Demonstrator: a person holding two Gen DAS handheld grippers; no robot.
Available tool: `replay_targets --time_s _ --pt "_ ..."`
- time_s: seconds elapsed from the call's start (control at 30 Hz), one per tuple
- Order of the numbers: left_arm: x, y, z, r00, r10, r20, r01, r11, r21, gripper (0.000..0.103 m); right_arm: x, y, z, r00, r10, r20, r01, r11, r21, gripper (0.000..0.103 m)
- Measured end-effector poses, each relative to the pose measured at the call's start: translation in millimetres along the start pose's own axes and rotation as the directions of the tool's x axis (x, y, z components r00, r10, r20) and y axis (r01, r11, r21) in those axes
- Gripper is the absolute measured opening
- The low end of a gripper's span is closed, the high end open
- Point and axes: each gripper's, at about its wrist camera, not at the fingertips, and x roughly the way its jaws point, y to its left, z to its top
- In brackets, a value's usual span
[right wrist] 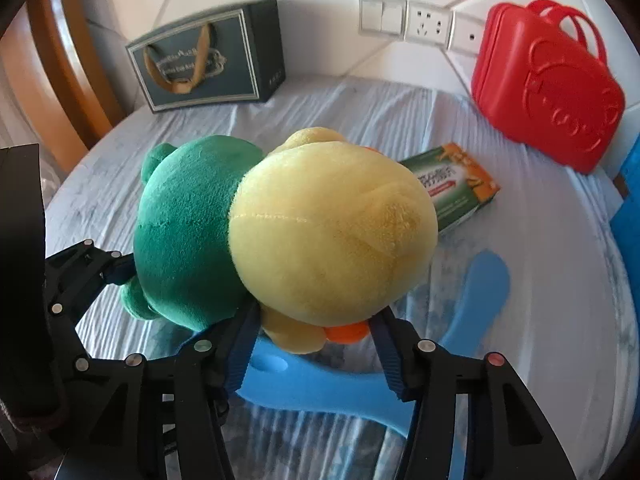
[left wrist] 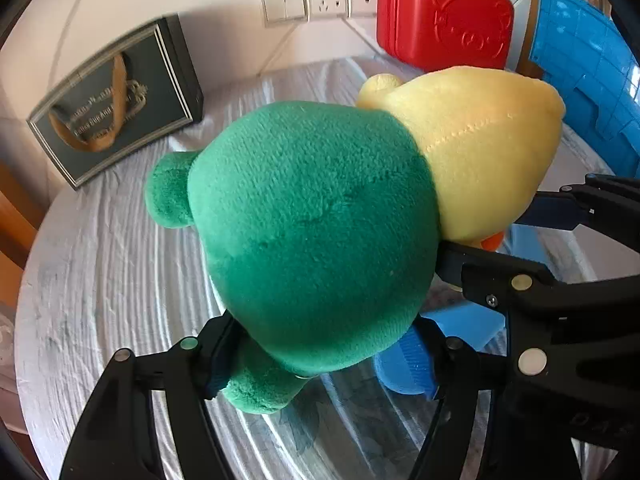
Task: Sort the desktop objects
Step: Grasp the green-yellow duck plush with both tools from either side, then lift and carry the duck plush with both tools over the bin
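Two plush toys lie side by side mid-tabletop, touching: green plush [left wrist: 316,232] on the left, yellow plush [right wrist: 332,224] on the right. Each sits directly ahead of its own claw, so no reach-across is needed.

Left gripper [left wrist: 324,356]: jaws straddle the near end of the green plush, blue pads against its lower body by the foot. Looks like it's pinching the fabric, gripping the green one. Plush long axis runs away from the claw toward the far edge.

Right gripper [right wrist: 316,336]: jaws on either side of the yellow plush's near end, by the orange foot. Pads appear pressed into the body, so gripping the yellow one. Same axis, pointing away.

The toys press together, so lifting one may drag the other; my read is they should separate sideways before going up.

A blue curved plastic piece [right wrist: 476,292] lies flat under and to the right of the yellow plush. A green-orange carton [right wrist: 456,188] lies just beyond the yellow plush.

Containers:
- red plastic case [right wrist: 548,92], far right edge, closed, contents not visible
- dark gift bag [right wrist: 208,60], far left edge, upright, contents not visible
- blue crate [left wrist: 588,76], right edge, inside not visible
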Motion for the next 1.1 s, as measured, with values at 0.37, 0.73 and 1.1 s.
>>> replay_targets --time_s 0.37,0.73,1.1 --pt "-75 -29 17 0.987 0.028 0.161 -0.036 0.998 0.048 0.069 -87 -9 -3 0.985 -0.037 0.167 0.033 0.999 0.025 0.054" --pt "-171 -108 35 0.931 -0.01 0.365 -0.039 0.991 0.126 0.069 -212 -47 -40 0.923 -0.153 0.352 0.126 0.987 0.1 0.054" --pt "-222 -252 68 0.872 -0.182 0.455 0.065 0.963 0.261 0.069 -315 -156 -98 0.843 -0.348 0.411 0.266 0.933 0.242 0.054"
